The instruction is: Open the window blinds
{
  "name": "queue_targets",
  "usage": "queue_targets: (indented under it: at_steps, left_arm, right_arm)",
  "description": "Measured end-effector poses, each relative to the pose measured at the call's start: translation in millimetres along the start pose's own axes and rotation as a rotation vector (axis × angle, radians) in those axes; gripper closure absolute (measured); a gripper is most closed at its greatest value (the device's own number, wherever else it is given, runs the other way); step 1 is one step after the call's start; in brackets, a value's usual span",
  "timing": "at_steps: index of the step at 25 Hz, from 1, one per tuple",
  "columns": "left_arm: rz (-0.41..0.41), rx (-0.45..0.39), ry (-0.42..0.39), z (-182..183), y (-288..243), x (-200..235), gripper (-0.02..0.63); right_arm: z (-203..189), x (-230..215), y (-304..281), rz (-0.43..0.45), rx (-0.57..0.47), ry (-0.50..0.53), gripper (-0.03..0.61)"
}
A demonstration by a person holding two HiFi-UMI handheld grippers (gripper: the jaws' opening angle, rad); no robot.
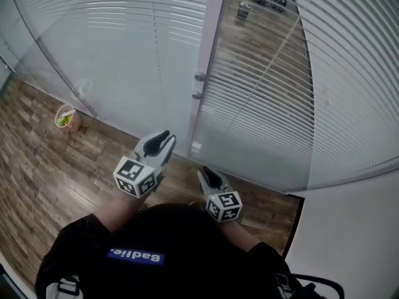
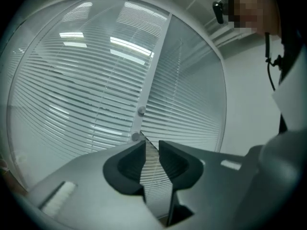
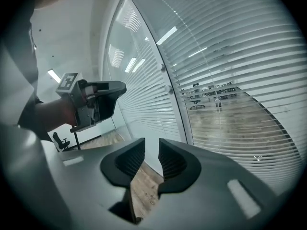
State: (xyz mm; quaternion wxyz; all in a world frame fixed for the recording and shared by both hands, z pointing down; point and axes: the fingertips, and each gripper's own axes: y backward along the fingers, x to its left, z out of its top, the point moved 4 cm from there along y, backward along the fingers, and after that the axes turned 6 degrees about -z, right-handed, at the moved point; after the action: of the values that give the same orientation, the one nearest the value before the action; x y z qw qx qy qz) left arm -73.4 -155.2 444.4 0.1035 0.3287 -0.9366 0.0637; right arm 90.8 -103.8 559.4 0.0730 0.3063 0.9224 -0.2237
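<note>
White slatted window blinds (image 1: 124, 55) hang behind glass in two panels, split by a pale upright frame (image 1: 209, 48) that carries two round knobs (image 1: 199, 76). The left panel looks shut and milky; through the right panel's slats (image 1: 268, 92) a room with a wooden floor shows. My left gripper (image 1: 163, 139) points level at the frame, a short way from the knobs (image 2: 135, 137); its jaws stand a narrow gap apart with nothing between them (image 2: 152, 145). My right gripper (image 1: 209, 174) sits lower and to the right, its jaws (image 3: 151, 152) also slightly apart and empty. The left gripper (image 3: 98, 102) shows in the right gripper view.
A small bin with green contents (image 1: 65, 117) stands on the wooden floor (image 1: 50, 167) at the left by the glass. A white wall (image 1: 349, 229) closes the right side. A desk and an office chair (image 3: 60, 140) show far off at the left.
</note>
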Motion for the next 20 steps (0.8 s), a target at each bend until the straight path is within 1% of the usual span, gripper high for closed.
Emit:
queue_targets:
  at_steps: [3, 6, 13, 20]
  left_arm:
    - [-0.059, 0.014, -0.033, -11.5, 19.5, -7.6, 0.531]
    - [-0.116, 0.013, -0.044, -19.9, 43.3, -17.1, 0.531]
    - [-0.240, 0.031, -0.077, -24.1, 81.1, -10.2, 0.531]
    - [-0.371, 0.045, -0.053, -26.1, 122.8, -16.1, 0.531]
  right_arm:
    - [-3.3, 18.1, -6.0, -0.018, -0.004, 0.010, 0.486]
    - [-9.3, 39.4, -3.2, -0.034, -0.001, 0.027, 0.488]
    - [-14.0, 84.7, -17.0, -0.086, -0.004, 0.031, 0.488]
    - [-36.7, 138.6, -1.8, -0.137, 0.028, 0.024, 0.495]
